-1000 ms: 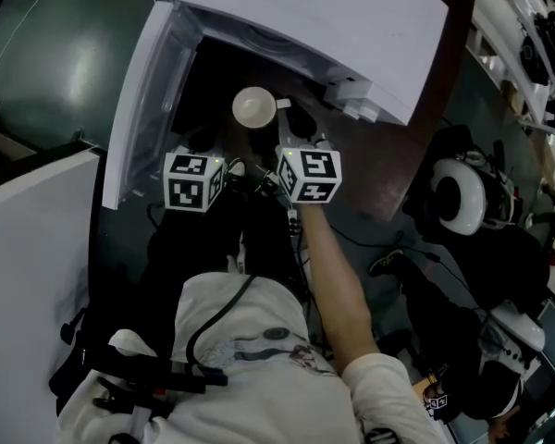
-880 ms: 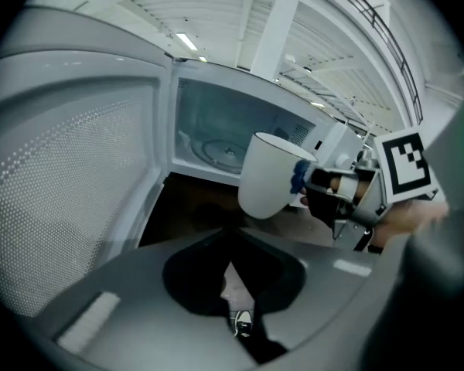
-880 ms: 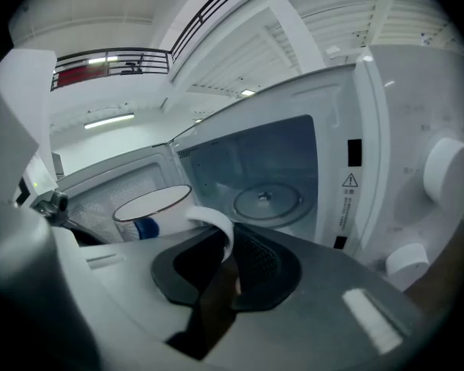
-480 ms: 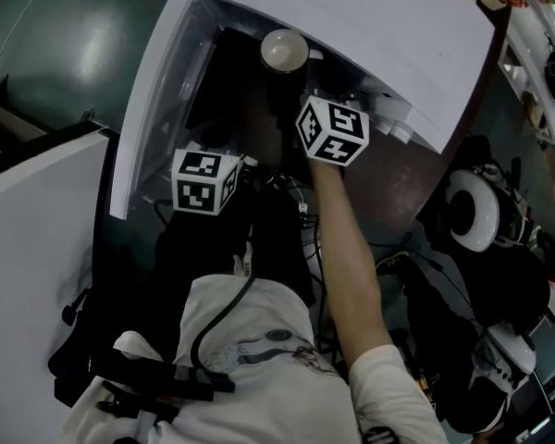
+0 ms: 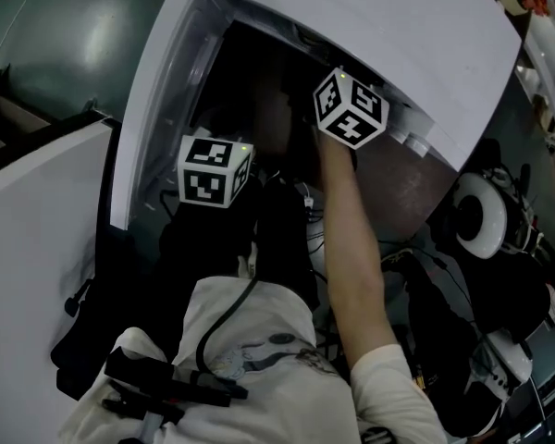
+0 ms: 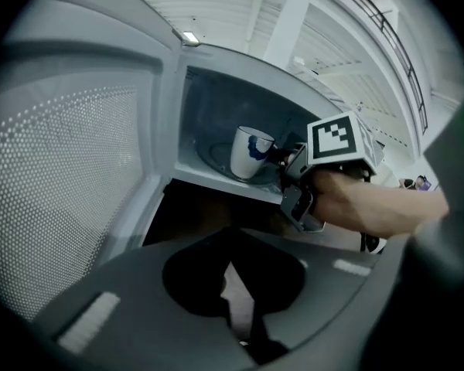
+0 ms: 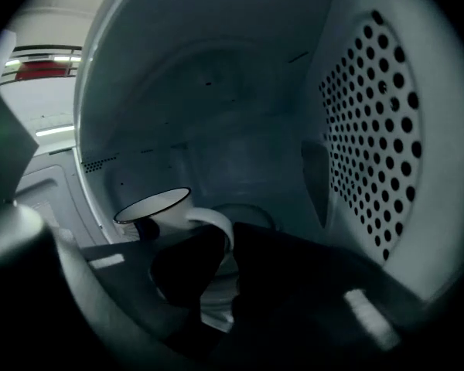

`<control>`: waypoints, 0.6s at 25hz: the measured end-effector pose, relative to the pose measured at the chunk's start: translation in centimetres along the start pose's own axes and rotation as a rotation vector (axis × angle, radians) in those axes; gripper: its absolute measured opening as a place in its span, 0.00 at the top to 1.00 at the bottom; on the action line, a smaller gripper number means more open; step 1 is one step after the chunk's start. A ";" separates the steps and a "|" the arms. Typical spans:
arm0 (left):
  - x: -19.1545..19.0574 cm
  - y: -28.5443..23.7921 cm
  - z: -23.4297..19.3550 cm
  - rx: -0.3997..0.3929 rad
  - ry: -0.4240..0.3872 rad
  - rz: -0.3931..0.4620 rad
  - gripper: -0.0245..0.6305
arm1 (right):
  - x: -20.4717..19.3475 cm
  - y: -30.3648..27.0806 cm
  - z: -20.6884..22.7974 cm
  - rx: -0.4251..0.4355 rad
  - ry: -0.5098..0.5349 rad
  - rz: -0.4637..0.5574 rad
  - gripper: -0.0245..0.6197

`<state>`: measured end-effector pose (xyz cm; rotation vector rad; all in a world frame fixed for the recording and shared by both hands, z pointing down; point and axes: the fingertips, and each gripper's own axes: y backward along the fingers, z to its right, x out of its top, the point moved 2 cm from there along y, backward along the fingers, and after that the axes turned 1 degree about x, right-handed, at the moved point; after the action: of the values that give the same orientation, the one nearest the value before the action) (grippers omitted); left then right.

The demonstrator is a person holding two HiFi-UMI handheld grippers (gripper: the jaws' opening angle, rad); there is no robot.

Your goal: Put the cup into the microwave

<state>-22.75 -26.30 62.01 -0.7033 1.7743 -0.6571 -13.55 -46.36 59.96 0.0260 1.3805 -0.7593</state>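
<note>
Presently the right gripper (image 7: 227,246) is clamping its jaws shut on the curved handle (image 7: 215,222) of the white dark-rimmed cup (image 7: 156,205) inside the cavity of the white microwave (image 7: 216,99), while the left gripper (image 6: 238,300), jaws together and empty, is hovering outside near the open door (image 6: 69,184).

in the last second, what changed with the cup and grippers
The right gripper carried the cup forward, from before the open door into the microwave, still shut on its handle. The left gripper stayed in front of the door, shut and empty.
</note>
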 end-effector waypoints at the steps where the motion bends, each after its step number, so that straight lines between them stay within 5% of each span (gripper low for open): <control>1: -0.1 0.0 0.0 -0.001 0.002 -0.002 0.96 | 0.1 -0.2 0.3 -0.018 -0.015 0.008 0.90; 9: -1.3 -0.1 -0.2 -0.006 0.007 -0.030 0.96 | 0.9 -0.9 1.8 -0.146 -0.090 0.075 0.90; 15: -1.2 0.0 0.0 -0.016 0.003 -0.026 0.96 | 0.6 -0.6 1.7 -0.136 -0.041 0.076 0.88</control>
<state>-22.40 -25.44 62.79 -0.7377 1.7779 -0.6621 -12.43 -47.82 60.10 -0.0432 1.3816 -0.5992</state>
